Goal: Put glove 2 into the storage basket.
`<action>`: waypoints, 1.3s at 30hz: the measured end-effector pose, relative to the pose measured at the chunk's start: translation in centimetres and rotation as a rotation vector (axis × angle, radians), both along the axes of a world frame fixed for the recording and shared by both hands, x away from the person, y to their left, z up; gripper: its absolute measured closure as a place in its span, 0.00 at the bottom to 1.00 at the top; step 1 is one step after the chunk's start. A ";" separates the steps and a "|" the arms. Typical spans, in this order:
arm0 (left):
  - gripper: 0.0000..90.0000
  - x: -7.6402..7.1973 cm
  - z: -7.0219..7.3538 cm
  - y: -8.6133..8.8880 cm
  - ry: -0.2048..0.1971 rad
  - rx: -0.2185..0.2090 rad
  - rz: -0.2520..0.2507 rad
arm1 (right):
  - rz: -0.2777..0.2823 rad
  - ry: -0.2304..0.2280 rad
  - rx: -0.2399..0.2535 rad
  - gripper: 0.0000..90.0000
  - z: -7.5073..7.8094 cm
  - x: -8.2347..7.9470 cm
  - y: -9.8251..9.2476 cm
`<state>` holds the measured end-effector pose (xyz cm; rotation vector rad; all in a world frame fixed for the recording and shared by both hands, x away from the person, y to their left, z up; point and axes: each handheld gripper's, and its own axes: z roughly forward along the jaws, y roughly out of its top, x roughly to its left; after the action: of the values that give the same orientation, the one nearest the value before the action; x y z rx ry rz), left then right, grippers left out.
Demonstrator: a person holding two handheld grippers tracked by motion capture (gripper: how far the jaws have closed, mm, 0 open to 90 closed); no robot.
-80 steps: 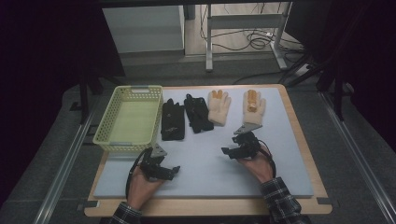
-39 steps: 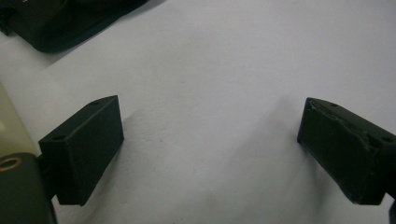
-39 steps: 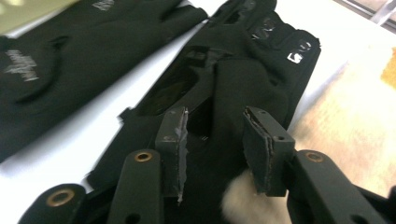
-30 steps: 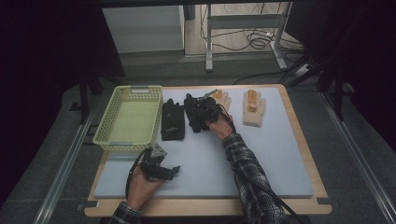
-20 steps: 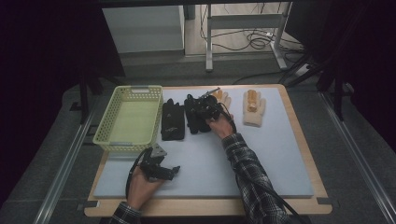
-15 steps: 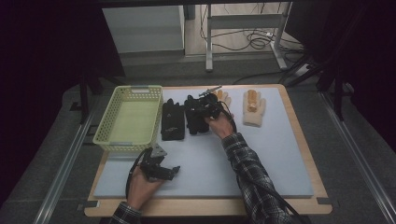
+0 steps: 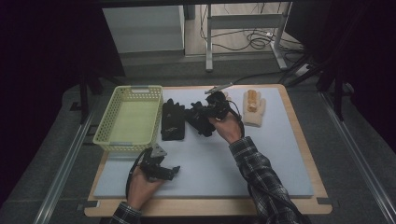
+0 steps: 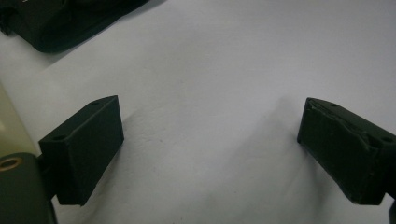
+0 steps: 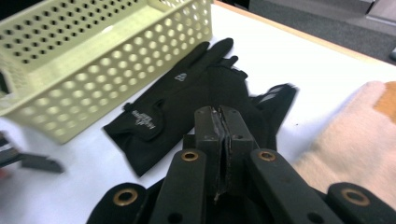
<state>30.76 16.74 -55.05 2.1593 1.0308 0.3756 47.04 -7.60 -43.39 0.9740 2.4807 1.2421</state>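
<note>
Your right gripper (image 9: pixel 223 135) is clenched on a black glove (image 9: pixel 261 100), lifted off the mat, just right of the second black glove (image 7: pixel 173 120). Your left gripper (image 8: pixel 210 154) hangs released, nothing between its jaws.

The high view was dimly lit, its surroundings nearly black; the desk (image 7: pixel 280 158) was lit from above. Soft shadows were cast beneath the jaws in the left gripper view. Motion blur was seen in the right gripper view, especially at its edges.
</note>
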 end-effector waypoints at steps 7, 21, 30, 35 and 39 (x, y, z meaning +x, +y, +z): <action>0.08 0.0 0.0 0.0 0.000 0.000 0.001 | 0.031 -0.015 0.018 0.96 1.5 -4.1 -2.4; 0.08 0.0 0.0 0.0 -0.001 -0.002 0.003 | -0.010 0.021 0.010 0.96 -1.7 -10.2 -8.3; 0.08 0.0 0.0 0.0 0.001 -0.001 0.002 | -0.052 0.027 -0.041 0.64 -5.2 -11.3 -11.5; 0.08 0.0 0.0 0.0 0.001 -0.001 0.002 | -0.100 0.032 -0.052 0.90 -5.2 -11.4 -14.6; 0.08 0.0 0.0 0.0 0.001 -0.001 0.003 | -0.082 0.063 -0.103 0.98 -6.8 -11.9 -15.4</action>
<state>30.73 16.70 -55.05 2.1572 1.0341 0.3755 35.18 -22.95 -50.19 1.0920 2.4964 1.0632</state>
